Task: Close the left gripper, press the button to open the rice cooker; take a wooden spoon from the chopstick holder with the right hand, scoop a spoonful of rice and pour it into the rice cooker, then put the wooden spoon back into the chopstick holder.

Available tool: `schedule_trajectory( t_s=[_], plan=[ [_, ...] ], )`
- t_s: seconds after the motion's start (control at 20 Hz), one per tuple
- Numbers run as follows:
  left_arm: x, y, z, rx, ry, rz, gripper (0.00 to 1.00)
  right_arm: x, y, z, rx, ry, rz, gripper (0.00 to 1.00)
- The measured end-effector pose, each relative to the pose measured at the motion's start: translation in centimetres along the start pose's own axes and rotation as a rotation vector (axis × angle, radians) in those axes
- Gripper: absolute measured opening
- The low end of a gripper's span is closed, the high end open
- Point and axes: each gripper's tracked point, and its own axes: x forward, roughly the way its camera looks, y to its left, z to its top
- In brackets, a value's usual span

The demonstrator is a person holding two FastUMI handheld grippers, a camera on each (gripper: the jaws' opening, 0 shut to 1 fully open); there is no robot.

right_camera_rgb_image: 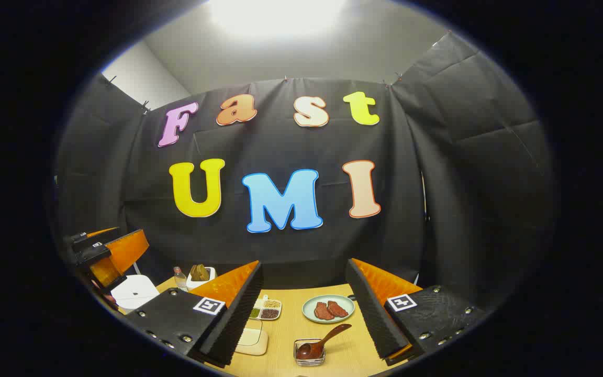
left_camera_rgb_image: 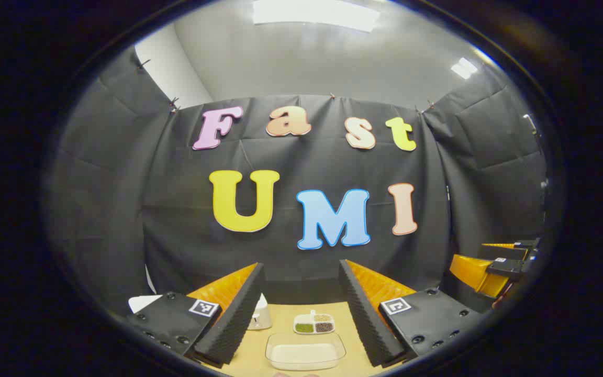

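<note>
I hold both grippers, left gripper (left_camera_rgb_image: 301, 306) and right gripper (right_camera_rgb_image: 304, 309), with jaws spread wide above the table (right_camera_rgb_image: 286, 319), rice cooker (right_camera_rgb_image: 134, 292) off to the left of the rice tray (left_camera_rgb_image: 305, 352).

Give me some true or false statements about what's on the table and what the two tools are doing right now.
1. The right tool is open and holds nothing. True.
2. The wooden spoon rests in a small clear container. True.
3. The plate is bare. False: two reddish-brown pieces lie on it.
4. The left tool is clamped on the rice dish. False: it is open, the dish lies on the table between its fingers.
5. The divided dish holds different grains. True.
</note>
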Motion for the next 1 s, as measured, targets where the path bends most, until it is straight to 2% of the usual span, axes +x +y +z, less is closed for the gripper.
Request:
schedule_trajectory(
  t_s=[0.5, 0.55, 0.6, 1.0],
  plan=[
    [-0.2, 1.0, -0.2, -0.007, 0.005, 0.029, 0.96, 0.3, 0.4, 0.7, -0.025, -0.021, 0.014, 0.96],
    [-0.2, 1.3, -0.2, -0.010, 0.009, 0.032, 0.99, 0.3, 0.3, 0.5, -0.028, -0.019, 0.016, 0.97],
    [0.0, 1.4, -0.4, -0.013, 0.014, 0.036, 0.96, 0.4, 0.4, 0.5, -0.027, -0.019, 0.017, 0.97],
    [0.4, 2.1, -1.3, 0.000, 0.035, 0.033, 0.97, 1.0, 0.6, 0.2, -0.020, -0.014, 0.013, 0.97]
  ],
)
